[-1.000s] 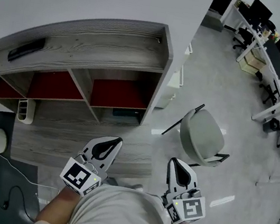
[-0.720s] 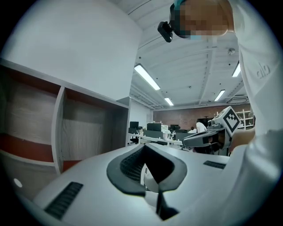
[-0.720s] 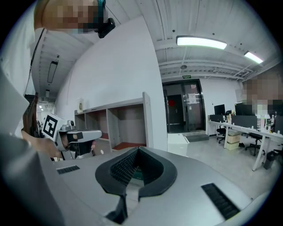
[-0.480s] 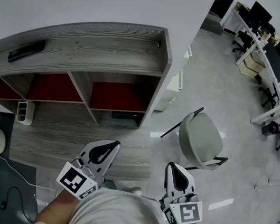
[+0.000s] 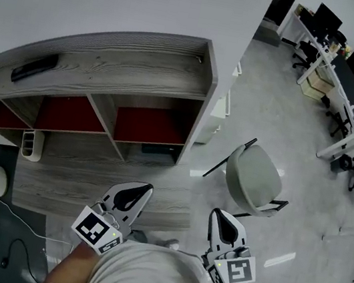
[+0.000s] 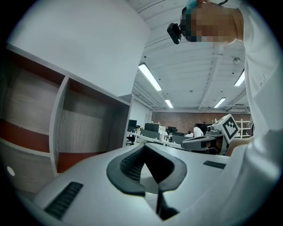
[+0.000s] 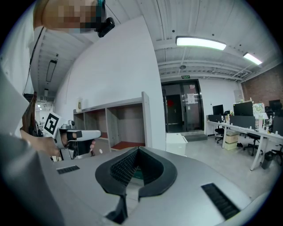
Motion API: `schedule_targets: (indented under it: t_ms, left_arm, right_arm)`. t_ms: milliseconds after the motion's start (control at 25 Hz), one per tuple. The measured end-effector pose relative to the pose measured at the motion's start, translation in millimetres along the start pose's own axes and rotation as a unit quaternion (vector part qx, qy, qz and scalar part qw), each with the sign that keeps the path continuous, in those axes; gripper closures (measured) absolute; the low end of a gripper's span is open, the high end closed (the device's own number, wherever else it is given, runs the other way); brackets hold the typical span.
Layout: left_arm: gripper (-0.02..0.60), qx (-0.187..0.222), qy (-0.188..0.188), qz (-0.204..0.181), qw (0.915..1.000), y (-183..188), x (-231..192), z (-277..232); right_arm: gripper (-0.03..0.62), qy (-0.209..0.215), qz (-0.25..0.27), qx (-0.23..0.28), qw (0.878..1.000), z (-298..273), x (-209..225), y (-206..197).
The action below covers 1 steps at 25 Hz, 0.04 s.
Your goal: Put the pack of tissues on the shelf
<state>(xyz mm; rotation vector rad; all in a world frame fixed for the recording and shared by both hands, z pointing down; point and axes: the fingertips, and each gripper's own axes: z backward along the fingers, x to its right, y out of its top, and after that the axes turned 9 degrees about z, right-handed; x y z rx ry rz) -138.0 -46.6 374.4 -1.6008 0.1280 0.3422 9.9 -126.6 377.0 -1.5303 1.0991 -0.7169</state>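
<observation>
No pack of tissues shows in any view. The grey wooden shelf (image 5: pixel 108 68) with red-backed compartments stands against the white wall ahead; it also fills the left of the left gripper view, shelf (image 6: pixel 66 123), and stands at mid distance as shelf (image 7: pixel 119 121). My left gripper (image 5: pixel 144 188) is held low in front of the person's body, shut with nothing between its jaws. My right gripper (image 5: pixel 217 213) is beside it, also shut and empty. Each shows in the other's camera: left gripper (image 7: pixel 95 133), right gripper (image 6: pixel 185 143).
A flat black object (image 5: pixel 34 67) lies on the shelf top. A small white container (image 5: pixel 31 143) stands by the shelf's lower left, a dark item (image 5: pixel 159 146) sits in a lower compartment. A grey chair (image 5: pixel 256 175) stands to the right; office desks with monitors (image 5: pixel 353 67) lie beyond.
Both grippers have drifted slightly down toward the person's body and stay shut. The shelf sits a little lower in the head view.
</observation>
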Motion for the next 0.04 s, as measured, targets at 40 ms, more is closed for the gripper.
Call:
schedule_targets:
  t_ms: [40]
  left_arm:
    - [0.568, -0.003, -0.003, -0.001, 1.0, -1.6, -0.2, 0.7]
  right_arm:
    - [0.566, 0.0, -0.001, -0.001, 1.0, -0.6, -1.3, -0.7]
